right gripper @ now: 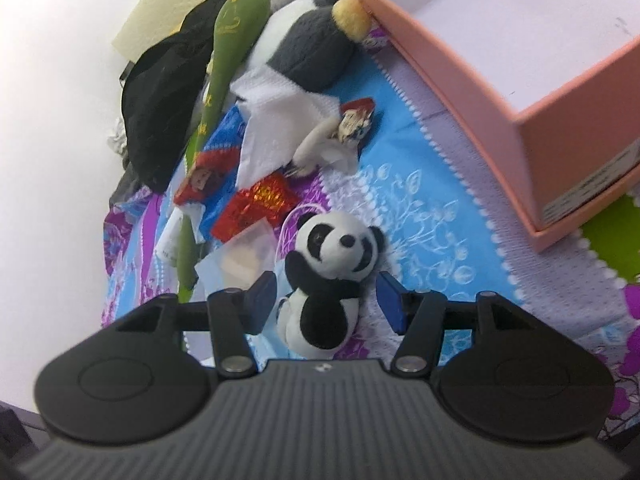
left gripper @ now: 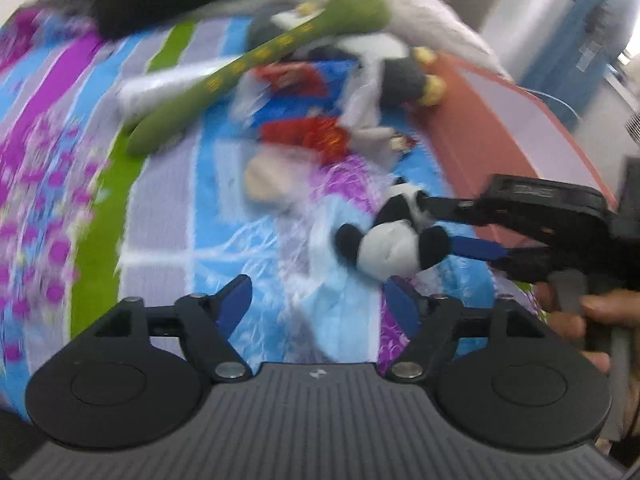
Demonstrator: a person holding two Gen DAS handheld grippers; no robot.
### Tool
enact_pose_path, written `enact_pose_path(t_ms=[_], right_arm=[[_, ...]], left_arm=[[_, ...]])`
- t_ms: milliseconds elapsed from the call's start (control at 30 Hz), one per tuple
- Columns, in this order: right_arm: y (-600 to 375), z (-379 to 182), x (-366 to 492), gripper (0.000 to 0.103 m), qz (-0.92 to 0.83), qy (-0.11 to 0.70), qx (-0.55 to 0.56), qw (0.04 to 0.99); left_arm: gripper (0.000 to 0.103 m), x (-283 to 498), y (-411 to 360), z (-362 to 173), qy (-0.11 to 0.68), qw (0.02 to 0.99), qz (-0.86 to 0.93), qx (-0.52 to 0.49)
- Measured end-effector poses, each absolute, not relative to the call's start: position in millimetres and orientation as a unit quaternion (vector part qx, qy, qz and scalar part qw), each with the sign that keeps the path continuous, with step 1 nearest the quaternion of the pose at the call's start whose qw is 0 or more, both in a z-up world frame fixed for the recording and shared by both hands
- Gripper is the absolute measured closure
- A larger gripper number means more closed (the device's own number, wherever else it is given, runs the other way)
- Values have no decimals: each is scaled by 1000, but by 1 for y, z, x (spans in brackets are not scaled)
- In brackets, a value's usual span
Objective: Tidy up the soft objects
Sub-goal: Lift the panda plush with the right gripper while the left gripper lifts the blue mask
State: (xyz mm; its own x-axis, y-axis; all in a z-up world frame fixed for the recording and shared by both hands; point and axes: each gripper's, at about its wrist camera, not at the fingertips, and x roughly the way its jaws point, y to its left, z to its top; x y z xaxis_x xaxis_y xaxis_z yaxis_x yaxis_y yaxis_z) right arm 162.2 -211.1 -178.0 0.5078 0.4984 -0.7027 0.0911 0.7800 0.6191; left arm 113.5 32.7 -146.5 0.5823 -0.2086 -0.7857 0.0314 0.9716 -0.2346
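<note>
Lying on the floral purple-and-blue bedspread point(right gripper: 420, 200), the small black-and-white plush panda point(right gripper: 332, 276) is pointing head-first away from the right gripper point(right gripper: 326, 300), whose wide jaws are flanking it untouched. Left gripper point(left gripper: 320, 300) is hovering agape, empty. Pink cardboard box point(right gripper: 560, 140) is sitting near.

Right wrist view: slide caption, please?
Right gripper, jaws open, straddling the small panda plush beside the pink box.
</note>
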Motion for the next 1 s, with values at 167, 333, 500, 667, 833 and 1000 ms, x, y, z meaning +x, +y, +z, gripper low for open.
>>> enact_pose_path(t_ms=[167, 333, 500, 667, 833, 1000], right_arm=[[-197, -185, 170, 45, 146, 501, 293, 801], [-189, -193, 176, 45, 149, 526, 278, 790], [-187, -200, 180, 50, 159, 536, 279, 781], [-190, -197, 178, 56, 167, 530, 274, 785], [-198, -187, 175, 57, 168, 518, 263, 796], [-206, -176, 173, 58, 165, 505, 243, 812]], left_arm=[[18, 123, 7, -145, 442, 891, -105, -14], [16, 138, -8, -168, 470, 872, -135, 6], [16, 148, -21, -193, 488, 861, -135, 44], [18, 153, -24, -206, 492, 858, -130, 69], [34, 157, -20, -206, 492, 859, -132, 52], [49, 162, -10, -212, 502, 856, -120, 12]])
